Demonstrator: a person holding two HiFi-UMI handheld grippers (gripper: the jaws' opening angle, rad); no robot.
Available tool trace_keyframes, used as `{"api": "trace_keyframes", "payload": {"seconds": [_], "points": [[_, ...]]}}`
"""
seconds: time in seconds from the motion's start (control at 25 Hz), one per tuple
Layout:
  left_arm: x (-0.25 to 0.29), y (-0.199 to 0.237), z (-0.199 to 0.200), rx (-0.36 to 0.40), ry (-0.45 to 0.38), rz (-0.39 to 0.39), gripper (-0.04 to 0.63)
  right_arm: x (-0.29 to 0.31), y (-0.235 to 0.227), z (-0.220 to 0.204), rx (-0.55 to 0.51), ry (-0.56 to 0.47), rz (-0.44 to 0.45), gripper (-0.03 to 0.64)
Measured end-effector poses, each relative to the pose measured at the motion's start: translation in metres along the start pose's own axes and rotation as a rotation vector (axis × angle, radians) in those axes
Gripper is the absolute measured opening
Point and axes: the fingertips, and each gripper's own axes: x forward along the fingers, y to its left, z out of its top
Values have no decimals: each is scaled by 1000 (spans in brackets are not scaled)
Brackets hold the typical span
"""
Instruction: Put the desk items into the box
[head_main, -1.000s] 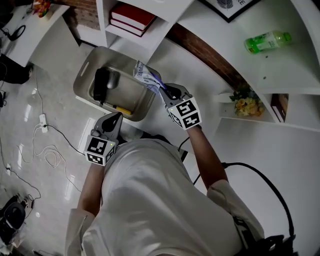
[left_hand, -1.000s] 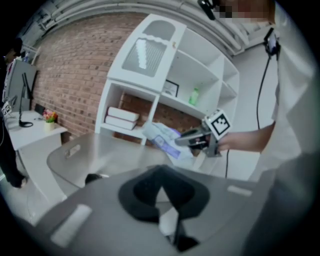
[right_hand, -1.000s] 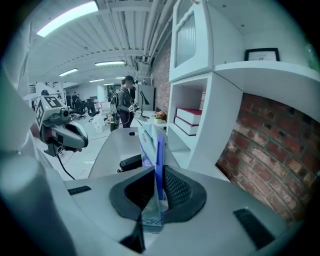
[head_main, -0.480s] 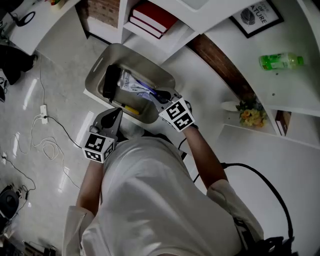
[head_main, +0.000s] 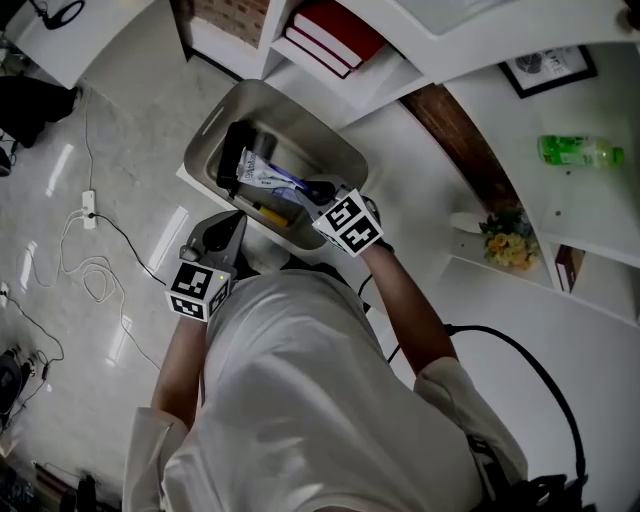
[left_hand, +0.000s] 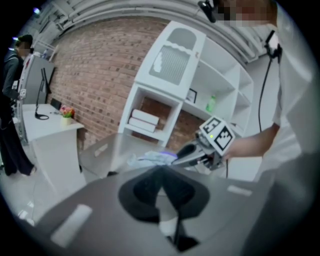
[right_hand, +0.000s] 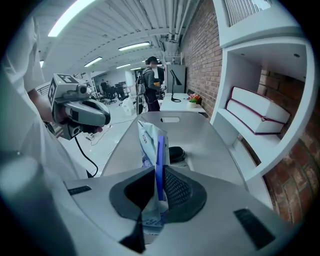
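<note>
Right gripper view shows the right gripper clenched on the edge of a white-and-blue plastic packet, probably light and floppy, over the grey plastic box.

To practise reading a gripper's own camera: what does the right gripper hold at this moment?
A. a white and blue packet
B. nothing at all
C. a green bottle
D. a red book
A: in the right gripper view, the right gripper is closed on a thin white and blue packet, which stands up between its two sides.
</note>
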Motion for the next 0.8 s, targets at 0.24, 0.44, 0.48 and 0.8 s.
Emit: {"api": "trace_keyframes", "payload": {"seconds": [0.24, 0.44, 0.48, 0.8], "points": [[-1, 5, -7, -18, 10, 9, 3, 30, 8, -12, 3, 100, 78, 34], [-3, 12, -10, -33, 12, 24, 3, 54, 19, -24, -9, 175, 146, 34], [-3, 13, -11, -37, 11, 29, 3, 58, 21, -27, -15, 191, 159, 34], [-11, 29, -16, -63, 5, 74, 3, 85, 28, -47, -11, 293, 220, 34]]}}
